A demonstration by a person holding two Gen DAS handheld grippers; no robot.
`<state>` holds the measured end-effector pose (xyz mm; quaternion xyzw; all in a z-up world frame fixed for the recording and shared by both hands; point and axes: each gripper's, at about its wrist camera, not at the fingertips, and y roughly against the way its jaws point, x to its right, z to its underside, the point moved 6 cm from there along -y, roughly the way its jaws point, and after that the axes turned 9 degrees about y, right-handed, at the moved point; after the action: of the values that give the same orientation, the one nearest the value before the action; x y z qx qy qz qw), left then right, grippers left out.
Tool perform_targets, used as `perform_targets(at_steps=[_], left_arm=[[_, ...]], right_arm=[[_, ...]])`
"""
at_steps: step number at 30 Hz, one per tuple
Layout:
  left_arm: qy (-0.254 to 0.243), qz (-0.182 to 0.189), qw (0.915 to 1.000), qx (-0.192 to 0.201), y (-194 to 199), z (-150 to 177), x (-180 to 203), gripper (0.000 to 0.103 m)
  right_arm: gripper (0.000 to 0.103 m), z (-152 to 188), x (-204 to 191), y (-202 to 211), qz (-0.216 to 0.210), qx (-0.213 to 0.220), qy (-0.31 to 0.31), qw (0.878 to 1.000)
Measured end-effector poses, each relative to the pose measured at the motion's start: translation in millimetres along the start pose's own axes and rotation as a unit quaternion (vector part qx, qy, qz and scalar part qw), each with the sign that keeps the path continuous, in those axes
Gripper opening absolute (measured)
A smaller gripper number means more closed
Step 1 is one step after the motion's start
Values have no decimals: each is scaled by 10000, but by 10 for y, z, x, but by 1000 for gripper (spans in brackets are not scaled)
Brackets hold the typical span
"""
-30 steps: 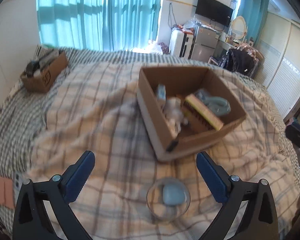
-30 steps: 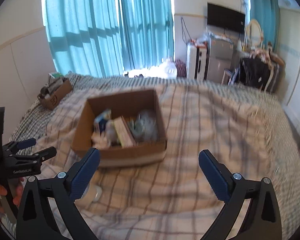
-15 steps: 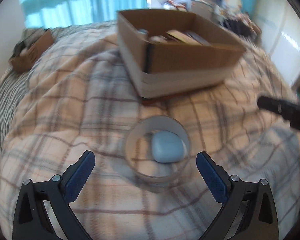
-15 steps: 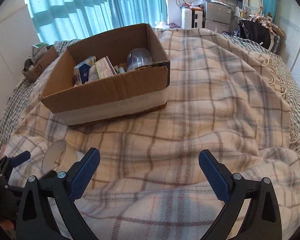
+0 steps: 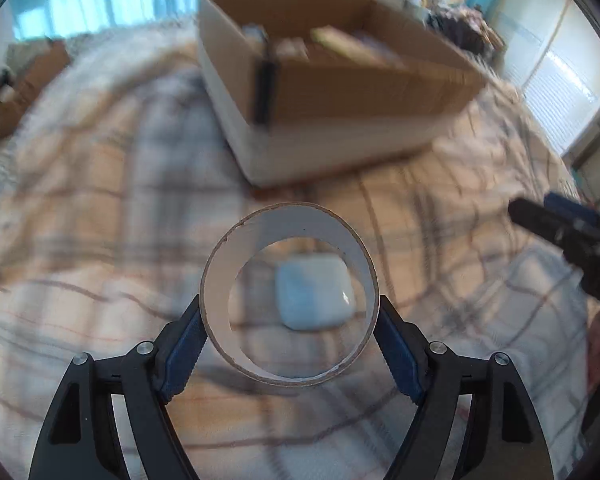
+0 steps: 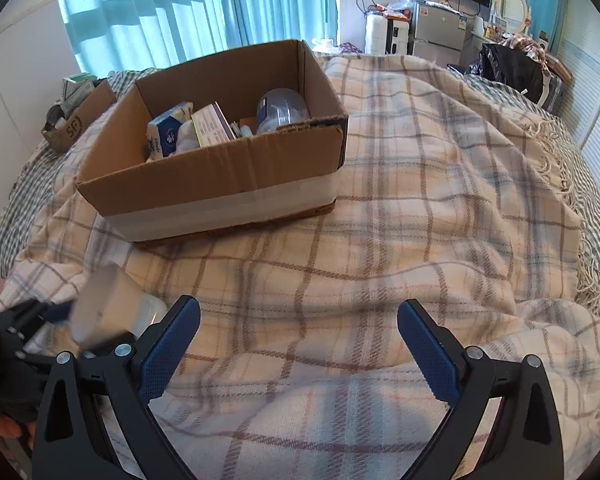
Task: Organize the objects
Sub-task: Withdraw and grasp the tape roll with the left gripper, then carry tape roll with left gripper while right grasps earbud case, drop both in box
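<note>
While the left tool point(image 5: 289, 320) grips a wide roll of clear tape on a white cardboard core point(image 5: 289, 300) by its outer sides, one blue pad point(image 5: 182, 354) pressed to each flank, the ring faces the left wrist camera end-on. Through its hole shows a pale blue rounded-square case point(image 5: 314, 294) lying on the cream plaid blanket point(image 5: 100, 208) that covers the bed (whether the roll itself touches the blanket cannot be told from this blurred view). Just beyond the roll, toward the middle of the bed, stands an open brown cardboard box with a white band around its base point(image 5: 340, 92). A smaller brown cardboard box point(image 5: 24, 84) sits far off at the bed's left edge.

From the right wrist view, the right tool point(image 6: 298, 344) hovers over the blanket point(image 6: 420, 208) with its blue pads point(image 6: 428, 352) spread wide and nothing between them. The big box point(image 6: 220, 184) lies ahead and to the left of it, holding a blue and white carton point(image 6: 168, 130), a pale booklet-like pack point(image 6: 214, 124) and a clear plastic dome container point(image 6: 282, 110). The tape roll point(image 6: 108, 304) appears blurred at the lower left, near the bed's front edge, just beside the right tool's left arm, with the left tool point(image 6: 32, 320) dark behind it. The small box point(image 6: 80, 116) sits at the far left edge, under turquoise curtains point(image 6: 160, 8).
</note>
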<state>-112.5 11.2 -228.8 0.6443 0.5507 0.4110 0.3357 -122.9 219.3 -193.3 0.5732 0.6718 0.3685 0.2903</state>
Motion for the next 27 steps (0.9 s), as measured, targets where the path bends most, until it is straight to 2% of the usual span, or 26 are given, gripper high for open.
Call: perform_targets(at_steps=[4, 8, 10, 13, 15, 18, 20, 21, 22, 27], left_arm=[[266, -83, 9990, 345, 303, -227, -312, 82], [158, -1016, 9919, 752, 441, -382, -730, 82], [50, -1216, 9893, 802, 410, -345, -866, 82], [348, -911, 9938, 541, 231, -191, -999, 82], [479, -903, 9944, 283, 107, -130, -1085, 82], [589, -783, 9948, 285, 83, -148, -1121, 82], [592, -764, 9950, 255, 34, -143, -1123, 82], [591, -760, 9951, 233, -4, -134, -1130, 82], [599, -746, 9952, 204, -36, -141, -1134, 82], [705, -543, 9959, 189, -64, -126, -1171, 82]], right_arm=[[99, -28, -50, 27, -43, 31, 126, 9999], [99, -133, -202, 106, -264, 122, 393, 9988], [99, -206, -341, 112, -325, 125, 583, 9977], [99, -298, -658, 1, -632, -22, 776, 9950], [98, -305, -921, -155, -746, -193, 1037, 9916], [84, -200, -1294, -483, -874, -563, 1420, 9844], [69, -90, -1463, -701, -1017, -889, 1560, 9785], [66, -39, -1521, -789, -1024, -1036, 1632, 9758], [63, 6, -1560, -854, -1003, -1149, 1718, 9733], [61, 118, -1645, -973, -862, -1370, 1944, 9675]])
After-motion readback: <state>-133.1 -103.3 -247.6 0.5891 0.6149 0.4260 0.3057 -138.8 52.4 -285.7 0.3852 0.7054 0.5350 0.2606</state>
